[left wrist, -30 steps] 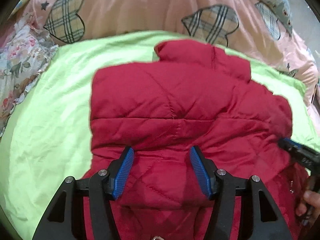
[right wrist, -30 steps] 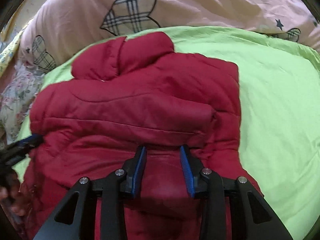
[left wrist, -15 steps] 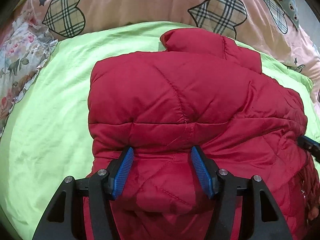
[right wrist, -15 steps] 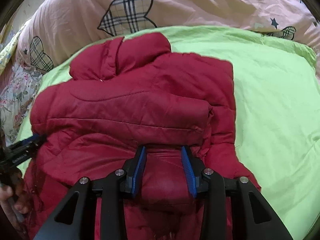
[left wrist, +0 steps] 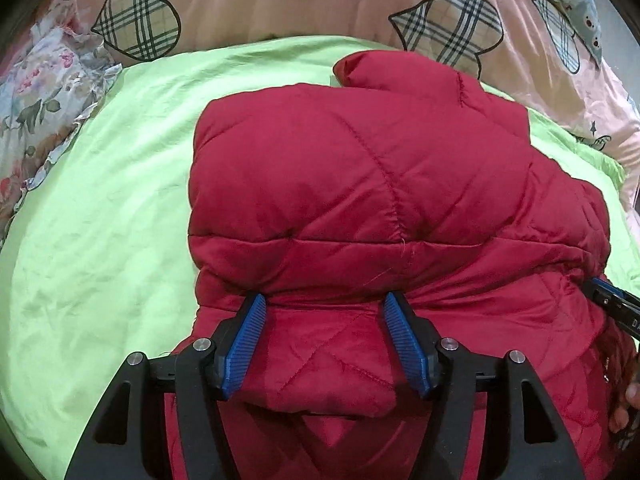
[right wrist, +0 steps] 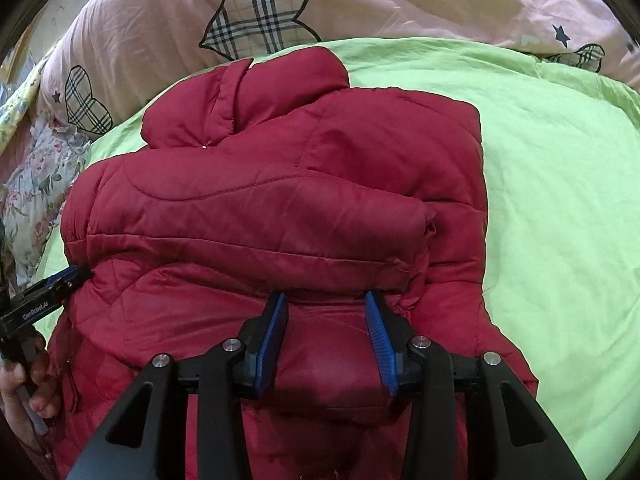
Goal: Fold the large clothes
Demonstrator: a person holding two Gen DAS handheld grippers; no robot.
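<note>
From the camera on my left claw (left wrist: 324, 340), I look down on a red quilted jacket (left wrist: 360, 200) lying across a bright green sheet (left wrist: 100, 220) that fills the frame from nine o'clock through to three o'clock. The jacket sits at the centre, its collar (left wrist: 400, 76) pointing toward one o'clock. A folded flap of the jacket bulges up between my two blue-padded fingers (left wrist: 244, 344); the jaws stand apart and the pads lie alongside the fabric, though I cannot tell if they press it. Behind the sheet, from ten to two o'clock, a pink quilt with plaid hearts (left wrist: 280, 0) is heaped, and a floral cloth (left wrist: 36, 92) lies at ten o'clock. At four o'clock, the tip of my right claw (left wrist: 612, 300) touches the jacket's edge. From the camera on my right claw (right wrist: 326, 340), the same jacket (right wrist: 280, 208) fills the centre and the left half, collar (right wrist: 256, 96) at eleven o'clock, with the green sheet (right wrist: 560, 200) spreading from one to five o'clock. These jaws are also apart, narrower, with a fold of red fabric rising between the pads (right wrist: 272, 340). At nine o'clock, my left claw (right wrist: 68, 280) touches the jacket's side, held in my hand (right wrist: 32, 384) at eight o'clock.
</note>
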